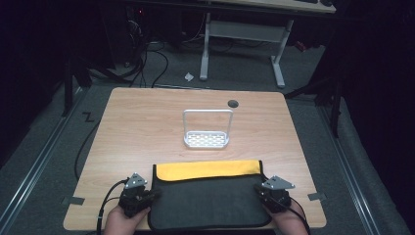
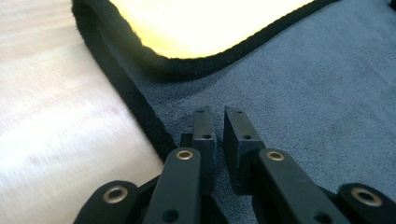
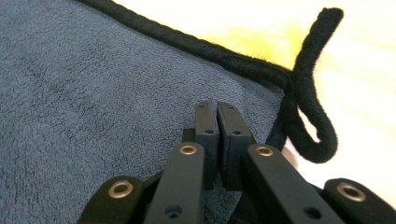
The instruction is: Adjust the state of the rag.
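Note:
A dark grey towel [image 1: 205,203] lies at the table's near edge, its far strip folded back to show the yellow underside [image 1: 208,170]. My left gripper [image 1: 155,193] rests over the towel's left edge. In the left gripper view my left gripper [image 2: 219,112] has a narrow gap between its jaws, with nothing in it, just above the grey pile [image 2: 303,93]. My right gripper [image 1: 258,188] is at the towel's right edge. Seen from its own camera, my right gripper [image 3: 217,106] is shut and empty, beside a black hanging loop [image 3: 317,135].
A white wire rack [image 1: 206,139] with a tall handle stands at the middle of the wooden table [image 1: 137,127]. A dark cable hole [image 1: 233,104] sits near the far edge. Bare wood surrounds the rack. A desk frame [image 1: 242,34] stands on the floor beyond.

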`<control>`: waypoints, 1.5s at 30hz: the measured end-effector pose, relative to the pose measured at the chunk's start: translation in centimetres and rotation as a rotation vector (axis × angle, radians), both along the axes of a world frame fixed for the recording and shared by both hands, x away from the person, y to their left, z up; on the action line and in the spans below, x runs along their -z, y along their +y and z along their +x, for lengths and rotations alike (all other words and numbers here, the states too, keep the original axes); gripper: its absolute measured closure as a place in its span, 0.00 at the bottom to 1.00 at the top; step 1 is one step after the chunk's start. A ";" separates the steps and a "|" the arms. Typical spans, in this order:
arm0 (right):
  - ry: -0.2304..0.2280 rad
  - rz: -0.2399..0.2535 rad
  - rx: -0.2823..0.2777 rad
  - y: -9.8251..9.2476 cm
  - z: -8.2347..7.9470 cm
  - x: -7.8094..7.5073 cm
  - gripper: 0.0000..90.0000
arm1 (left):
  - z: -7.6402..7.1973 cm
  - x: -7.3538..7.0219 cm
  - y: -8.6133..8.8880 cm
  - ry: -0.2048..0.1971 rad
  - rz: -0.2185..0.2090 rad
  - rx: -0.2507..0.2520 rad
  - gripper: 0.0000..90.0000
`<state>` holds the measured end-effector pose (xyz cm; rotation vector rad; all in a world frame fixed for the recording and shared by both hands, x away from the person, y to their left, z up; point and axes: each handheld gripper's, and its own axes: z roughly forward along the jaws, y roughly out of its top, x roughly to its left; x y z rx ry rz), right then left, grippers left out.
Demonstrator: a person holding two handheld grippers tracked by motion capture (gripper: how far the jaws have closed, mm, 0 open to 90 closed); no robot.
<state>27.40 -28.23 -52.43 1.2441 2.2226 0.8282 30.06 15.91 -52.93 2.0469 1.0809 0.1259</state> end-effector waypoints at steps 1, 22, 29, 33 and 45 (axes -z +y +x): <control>0.000 0.002 -0.003 0.0 -0.3 0.0 0.96 | 0.0 -0.1 0.1 0.002 0.000 -0.004 0.91; -0.071 0.032 0.094 -1.9 2.7 -0.8 0.96 | 3.3 -0.5 0.5 -0.004 -0.114 -0.060 0.92; -0.112 0.061 0.078 -2.0 0.4 -1.9 0.96 | 1.6 -2.5 1.8 -0.008 -0.262 -0.026 0.93; -0.129 0.102 0.079 -2.0 1.4 -2.8 0.96 | 4.2 -3.0 2.5 0.007 -0.312 -0.061 0.90; -0.075 0.100 0.172 -1.8 11.8 -1.5 0.90 | 12.8 -1.4 3.4 0.066 -0.338 -0.255 0.64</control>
